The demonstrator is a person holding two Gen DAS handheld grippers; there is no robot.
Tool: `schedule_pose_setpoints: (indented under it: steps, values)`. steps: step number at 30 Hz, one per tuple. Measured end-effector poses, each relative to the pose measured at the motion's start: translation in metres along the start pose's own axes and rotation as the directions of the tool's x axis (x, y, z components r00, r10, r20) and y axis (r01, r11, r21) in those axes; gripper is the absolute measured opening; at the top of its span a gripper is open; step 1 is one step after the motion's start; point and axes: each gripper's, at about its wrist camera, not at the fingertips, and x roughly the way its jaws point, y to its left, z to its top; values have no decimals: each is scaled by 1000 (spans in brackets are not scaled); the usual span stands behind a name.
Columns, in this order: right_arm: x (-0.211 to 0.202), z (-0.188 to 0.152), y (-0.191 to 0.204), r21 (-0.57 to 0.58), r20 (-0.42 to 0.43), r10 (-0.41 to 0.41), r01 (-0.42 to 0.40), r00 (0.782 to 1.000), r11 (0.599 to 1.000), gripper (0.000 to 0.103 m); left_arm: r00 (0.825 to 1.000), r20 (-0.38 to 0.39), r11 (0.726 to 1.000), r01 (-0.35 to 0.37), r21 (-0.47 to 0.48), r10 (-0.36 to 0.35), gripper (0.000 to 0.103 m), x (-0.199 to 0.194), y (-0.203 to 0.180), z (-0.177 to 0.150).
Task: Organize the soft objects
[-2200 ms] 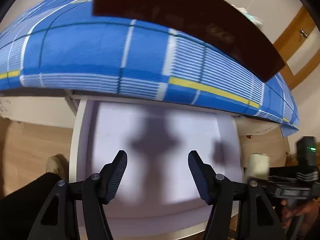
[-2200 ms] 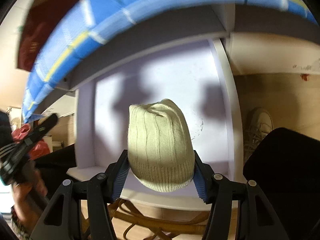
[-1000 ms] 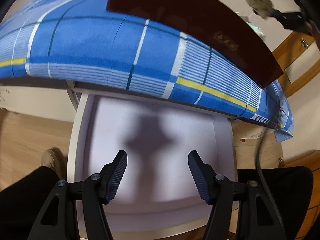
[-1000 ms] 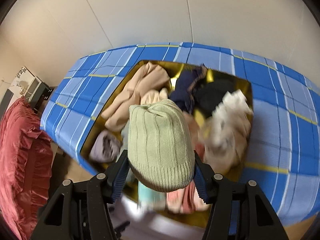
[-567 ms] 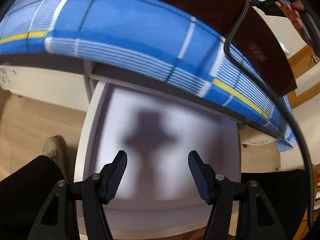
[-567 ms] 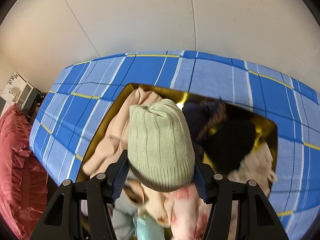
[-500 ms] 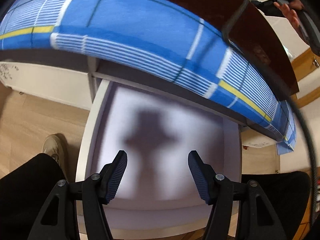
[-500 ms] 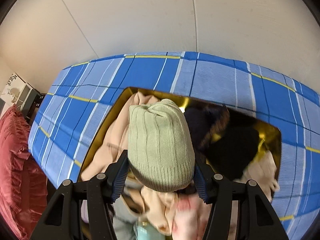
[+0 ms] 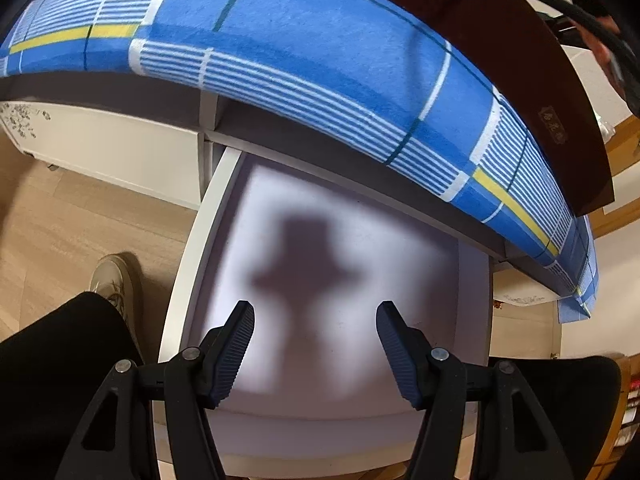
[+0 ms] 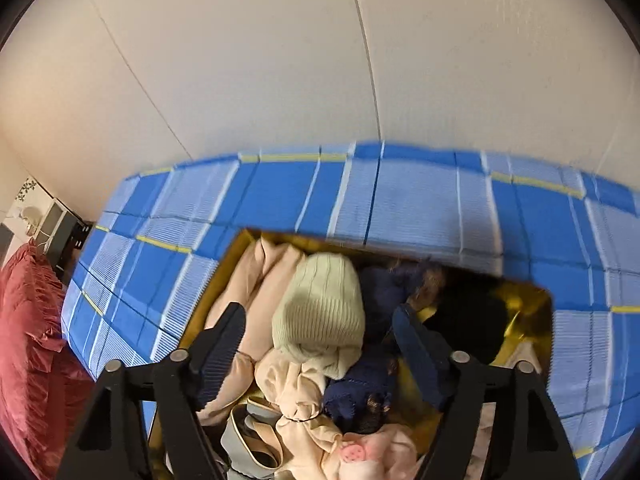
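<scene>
A pale green knitted hat (image 10: 320,312) lies on the pile of clothes in the gold-lined box (image 10: 516,304). My right gripper (image 10: 318,328) hangs just above it, jaws opening. The hat sits between the fingers with a gap on each side, and neither pad presses on it. Around the hat are a beige garment (image 10: 260,276), a navy item (image 10: 384,288), a black item (image 10: 472,320) and a pink piece (image 10: 360,452). In the left wrist view my left gripper (image 9: 316,320) stands open and holds nothing, above a white drawer (image 9: 188,264) pulled out under the table.
A blue checked cloth (image 9: 300,48) covers the table and hangs over the drawer's back. The dark red outside of the box (image 9: 520,72) stands on it. A person's black trouser leg (image 9: 60,360) and pale shoe (image 9: 112,280) are left of the drawer. A red cushion (image 10: 28,320) lies at the far left.
The right jaws have widened and the green hat has slipped out of them onto the clothes pile. The left gripper has rolled a little over the drawer and stays open.
</scene>
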Motion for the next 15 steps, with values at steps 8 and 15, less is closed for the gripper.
schedule_pose_setpoints:
  steps: [8, 15]
  values:
    - [30, 4, 24, -111, -43, -45, 40, 998, 993, 36, 999, -2, 999, -34, -31, 34, 64, 1, 9, -1]
    - [42, -10, 33, -220, -106, -134, 108, 985, 969, 36, 999, -10, 998, -33, -62, 33, 64, 2, 12, -1]
